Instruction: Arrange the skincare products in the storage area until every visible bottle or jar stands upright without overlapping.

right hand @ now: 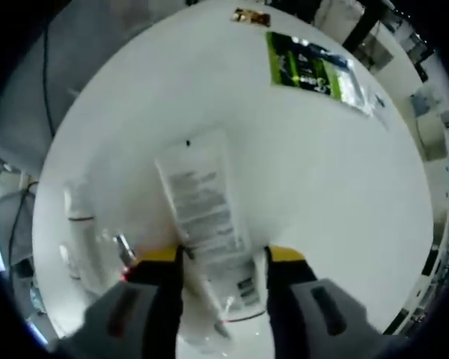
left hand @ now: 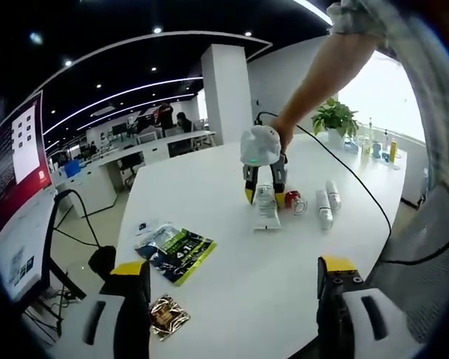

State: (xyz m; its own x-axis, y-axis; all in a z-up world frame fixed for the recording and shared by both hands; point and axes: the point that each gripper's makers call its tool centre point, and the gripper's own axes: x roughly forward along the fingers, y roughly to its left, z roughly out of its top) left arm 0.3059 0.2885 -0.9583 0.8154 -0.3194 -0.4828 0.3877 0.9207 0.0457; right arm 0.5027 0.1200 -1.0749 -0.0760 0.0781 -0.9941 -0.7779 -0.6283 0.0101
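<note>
White, smooth and round-edged, the bench (left hand: 232, 247) in the left gripper view carries the skincare products in a loose cluster at its far side, and as far as I can judge none is yet standing: a flat white tube (left hand: 266, 207) lies printed face up, a small red-capped jar (left hand: 293, 200) lies on its side just right of it, and two slim white bottles (left hand: 328, 203) lie side by side further right. The right hand-held gripper (left hand: 265, 196), yellow-tipped under a pale rounded body, points down over the tube with a jaw on each side. The left hand-held gripper (left hand: 233, 288) hangs at the near edge, jaws wide and empty. Glossy snack packets (left hand: 175, 253) lie near left, a potted plant (left hand: 334, 118) far right. In the right gripper view the soft plastic tube (right hand: 206, 221) lies flat, dense small print on its face, running between the yellow tips of the right hand-held gripper (right hand: 224, 258), which stands fairly wide around it; whether the pads touch it I cannot tell. One cylindrical white bottle (right hand: 81, 232) lies to the left. All uprighting seems left to do.
</note>
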